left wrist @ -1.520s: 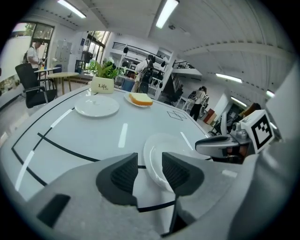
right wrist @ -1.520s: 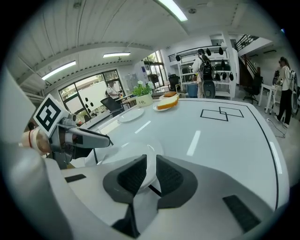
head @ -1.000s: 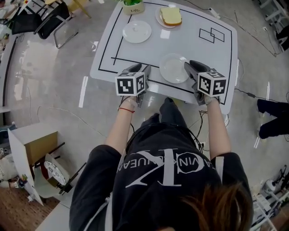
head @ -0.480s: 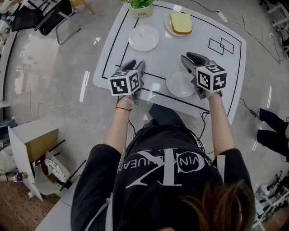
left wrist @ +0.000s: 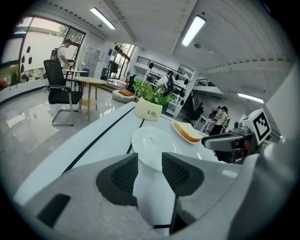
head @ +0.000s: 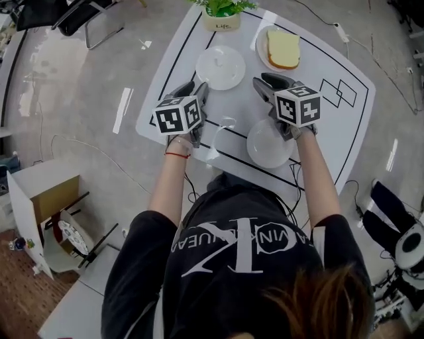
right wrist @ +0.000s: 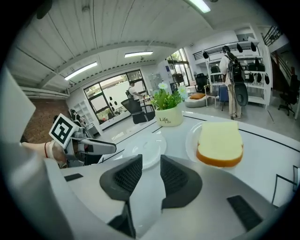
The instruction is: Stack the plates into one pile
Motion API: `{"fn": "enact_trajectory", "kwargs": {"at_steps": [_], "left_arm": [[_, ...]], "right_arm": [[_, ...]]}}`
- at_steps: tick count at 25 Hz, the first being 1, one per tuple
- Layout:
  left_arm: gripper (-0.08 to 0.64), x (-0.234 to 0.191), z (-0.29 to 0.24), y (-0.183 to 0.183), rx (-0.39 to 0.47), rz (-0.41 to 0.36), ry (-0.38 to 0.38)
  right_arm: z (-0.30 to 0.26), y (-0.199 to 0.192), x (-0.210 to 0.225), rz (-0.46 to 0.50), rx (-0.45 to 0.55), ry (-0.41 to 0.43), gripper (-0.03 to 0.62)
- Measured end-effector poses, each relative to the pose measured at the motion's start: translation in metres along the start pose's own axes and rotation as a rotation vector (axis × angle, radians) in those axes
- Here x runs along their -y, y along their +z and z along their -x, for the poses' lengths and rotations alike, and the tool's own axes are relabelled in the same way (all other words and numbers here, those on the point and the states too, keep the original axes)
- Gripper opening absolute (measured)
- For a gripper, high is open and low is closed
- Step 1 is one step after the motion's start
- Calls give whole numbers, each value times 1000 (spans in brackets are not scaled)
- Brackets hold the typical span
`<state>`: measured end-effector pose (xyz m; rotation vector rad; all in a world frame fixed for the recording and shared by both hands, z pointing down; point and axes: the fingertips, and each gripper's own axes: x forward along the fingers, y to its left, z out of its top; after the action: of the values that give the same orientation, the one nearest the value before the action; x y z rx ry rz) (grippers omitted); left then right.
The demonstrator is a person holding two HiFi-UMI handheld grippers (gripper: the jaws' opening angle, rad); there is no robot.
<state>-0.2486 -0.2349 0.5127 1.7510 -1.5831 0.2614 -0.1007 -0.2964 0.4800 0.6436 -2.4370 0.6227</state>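
Three white plates lie on the white table [head: 338, 119]. One empty plate [head: 220, 67] sits at the back, and beside it a plate with a slice of bread [head: 281, 49]. A second empty plate [head: 268, 144] lies near the front edge, under my right wrist. My left gripper [head: 192, 89] hovers just left of the back empty plate [left wrist: 152, 143], open with nothing between its jaws. My right gripper [head: 265, 83] hangs between that plate [right wrist: 145, 150] and the bread [right wrist: 220, 143], its jaws also open and empty.
A potted plant [head: 222, 16] stands at the table's far edge behind the plates. Black lines mark a large frame on the tabletop, with small rectangles [head: 338, 91] at the right. Chairs [left wrist: 61, 91], desks and people stand further off in the room.
Both grippers have moved forward over the table from its front edge toward the back plates. The front empty plate, earlier between the grippers, now lies behind the right one.
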Motion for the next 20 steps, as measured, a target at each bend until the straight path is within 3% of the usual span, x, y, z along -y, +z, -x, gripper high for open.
{"fn": "enact_trajectory", "kwargs": {"at_steps": [8, 14, 20], "left_arm": [[172, -18, -27, 10, -36, 21, 20], [175, -21, -44, 13, -64, 23, 35], [176, -23, -52, 12, -92, 41, 48]], "right_arm": [[-61, 1, 14, -73, -79, 9, 149], [-85, 3, 30, -61, -120, -66, 177], [-92, 0, 31, -21, -159, -82, 172]]}}
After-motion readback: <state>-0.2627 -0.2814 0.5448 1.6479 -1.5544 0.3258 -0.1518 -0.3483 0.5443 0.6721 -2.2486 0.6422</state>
